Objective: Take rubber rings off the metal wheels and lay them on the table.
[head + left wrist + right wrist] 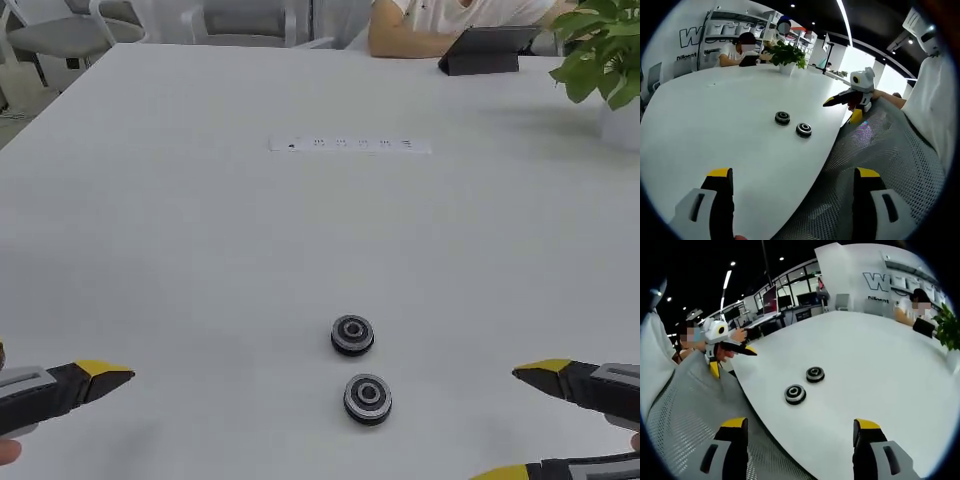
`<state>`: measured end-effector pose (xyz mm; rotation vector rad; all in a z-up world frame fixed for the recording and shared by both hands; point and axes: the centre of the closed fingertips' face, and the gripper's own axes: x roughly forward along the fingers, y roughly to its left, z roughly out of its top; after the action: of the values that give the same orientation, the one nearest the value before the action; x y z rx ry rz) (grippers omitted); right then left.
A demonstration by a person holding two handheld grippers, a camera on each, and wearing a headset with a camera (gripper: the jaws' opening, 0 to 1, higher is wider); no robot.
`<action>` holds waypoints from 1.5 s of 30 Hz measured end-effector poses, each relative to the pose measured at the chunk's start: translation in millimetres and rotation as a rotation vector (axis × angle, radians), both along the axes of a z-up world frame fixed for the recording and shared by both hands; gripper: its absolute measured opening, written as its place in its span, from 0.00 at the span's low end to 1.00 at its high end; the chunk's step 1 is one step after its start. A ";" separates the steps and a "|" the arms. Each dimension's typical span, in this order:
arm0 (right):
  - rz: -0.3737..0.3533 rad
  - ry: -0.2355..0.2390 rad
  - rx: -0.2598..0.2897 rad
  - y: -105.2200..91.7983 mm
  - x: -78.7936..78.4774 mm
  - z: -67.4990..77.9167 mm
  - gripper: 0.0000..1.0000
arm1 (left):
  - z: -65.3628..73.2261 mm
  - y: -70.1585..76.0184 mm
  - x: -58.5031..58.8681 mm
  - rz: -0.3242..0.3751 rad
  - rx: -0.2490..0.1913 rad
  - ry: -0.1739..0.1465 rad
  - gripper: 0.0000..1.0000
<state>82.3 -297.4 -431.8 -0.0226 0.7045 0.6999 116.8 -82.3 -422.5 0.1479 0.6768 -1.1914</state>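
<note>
Two small metal wheels with dark rubber rings lie flat on the white table (200, 220), one (352, 335) just beyond the other (368, 398). They sit near the front edge in the left gripper view (782, 118) (804, 130) and in the right gripper view (815, 374) (795, 394). My left gripper (100, 380) (792, 200) hovers at the lower left, open and holding nothing. On the opposite side my right gripper (505, 425) (800, 440) is also open with nothing in it. Both grippers stand well apart from the wheels. Each gripper view catches the other gripper across the table (850, 100) (725, 347).
A flat white power strip (350, 145) lies at mid-table. A potted plant (600, 50) stands at the far right, and a dark tablet (480, 50) sits before a person at the far end. Chairs (70, 30) line the far side. Grey mesh (880, 150) hangs below the near edge.
</note>
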 end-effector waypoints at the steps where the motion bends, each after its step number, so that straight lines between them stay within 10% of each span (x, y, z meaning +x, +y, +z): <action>1: -0.002 -0.003 0.002 -0.1 0.5 0.8 0.86 | 0.5 1.0 1.0 0.001 -0.002 -0.001 0.99; 28: -0.014 -0.106 0.011 -9.2 13.5 32.9 0.79 | 33.6 -4.2 13.4 -0.037 -0.007 -0.099 0.99; 45: 0.112 -0.216 -0.006 11.7 48.6 65.8 0.66 | 60.5 -47.1 26.8 -0.216 -0.002 -0.222 0.98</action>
<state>130.9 -285.6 -366.0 -0.1418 0.5007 0.7899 143.6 -129.4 -362.0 0.3536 0.4728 -1.3587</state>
